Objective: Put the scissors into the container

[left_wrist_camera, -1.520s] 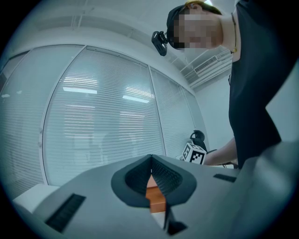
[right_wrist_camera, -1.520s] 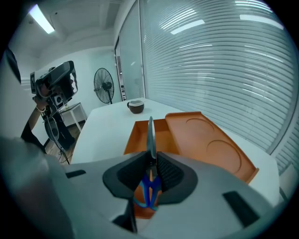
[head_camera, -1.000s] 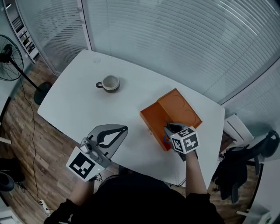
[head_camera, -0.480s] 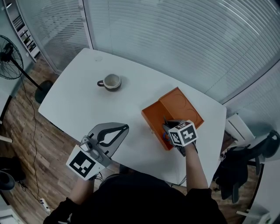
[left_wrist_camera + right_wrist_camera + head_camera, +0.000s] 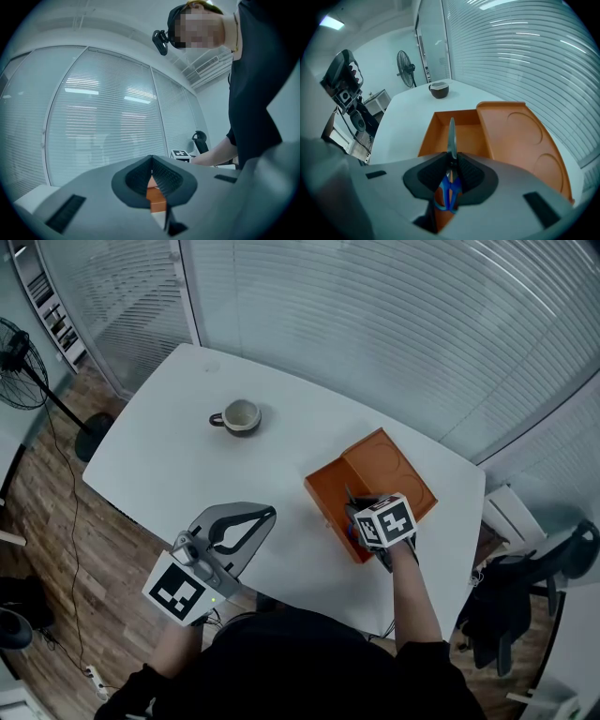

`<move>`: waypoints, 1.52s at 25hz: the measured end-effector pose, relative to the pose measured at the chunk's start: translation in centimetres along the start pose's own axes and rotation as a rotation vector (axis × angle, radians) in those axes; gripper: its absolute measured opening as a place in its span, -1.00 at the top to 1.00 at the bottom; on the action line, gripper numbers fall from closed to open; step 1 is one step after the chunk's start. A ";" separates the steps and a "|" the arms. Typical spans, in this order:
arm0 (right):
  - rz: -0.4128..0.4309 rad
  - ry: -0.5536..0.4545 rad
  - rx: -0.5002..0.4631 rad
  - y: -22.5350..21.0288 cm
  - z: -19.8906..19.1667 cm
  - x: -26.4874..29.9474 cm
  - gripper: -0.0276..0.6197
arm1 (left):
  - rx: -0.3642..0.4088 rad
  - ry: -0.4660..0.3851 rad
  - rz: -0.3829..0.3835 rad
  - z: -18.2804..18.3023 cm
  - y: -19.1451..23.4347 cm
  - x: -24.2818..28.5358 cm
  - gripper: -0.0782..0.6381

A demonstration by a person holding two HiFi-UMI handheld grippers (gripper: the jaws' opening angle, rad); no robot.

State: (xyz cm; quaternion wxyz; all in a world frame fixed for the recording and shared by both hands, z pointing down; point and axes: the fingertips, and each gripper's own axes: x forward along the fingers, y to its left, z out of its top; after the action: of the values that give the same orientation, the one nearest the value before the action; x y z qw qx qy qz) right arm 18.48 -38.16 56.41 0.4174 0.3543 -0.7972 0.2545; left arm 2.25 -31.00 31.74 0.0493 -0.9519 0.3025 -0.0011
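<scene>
An orange container (image 5: 330,486) lies open on the white table (image 5: 169,460), its lid (image 5: 394,468) folded out behind. My right gripper (image 5: 359,510) hangs over the container's near end, tilted steeply down, shut on scissors. In the right gripper view the scissors (image 5: 452,133) have blue handles behind the pads, and the blade points out over the container's floor (image 5: 466,136). The right gripper (image 5: 452,161) clamps them near the pivot. My left gripper (image 5: 268,514) is level at the table's front edge, shut and empty. In its own view the left gripper (image 5: 151,162) has its tips together.
A brown cup (image 5: 238,416) stands at the table's far left, also seen as a cup (image 5: 439,89) in the right gripper view. A fan (image 5: 19,357) stands on the wood floor to the left. A dark chair (image 5: 525,582) is beyond the table's right end.
My right gripper has sunk and shifted a little farther over the container with the scissors still in it. The left gripper has stayed put.
</scene>
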 end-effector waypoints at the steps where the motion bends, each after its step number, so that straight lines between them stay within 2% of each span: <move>1: -0.002 0.005 0.001 0.1 0.0 0.1 0.69 | -0.001 -0.001 0.001 0.0 0.0 0.0 0.75; 24: -0.052 0.133 -0.014 -0.1 -1.9 3.3 0.70 | -0.004 -0.001 0.004 0.0 0.4 -1.0 0.75; 38: -0.062 0.135 0.007 -0.3 -1.8 3.4 0.70 | 0.001 0.004 0.003 0.2 0.6 -1.7 0.75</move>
State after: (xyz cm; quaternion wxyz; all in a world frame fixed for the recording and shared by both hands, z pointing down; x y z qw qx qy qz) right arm 18.21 -38.28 60.24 0.4764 0.3623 -0.7551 0.2676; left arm 0.56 -30.47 31.51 0.0490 -0.9515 0.3038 -0.0028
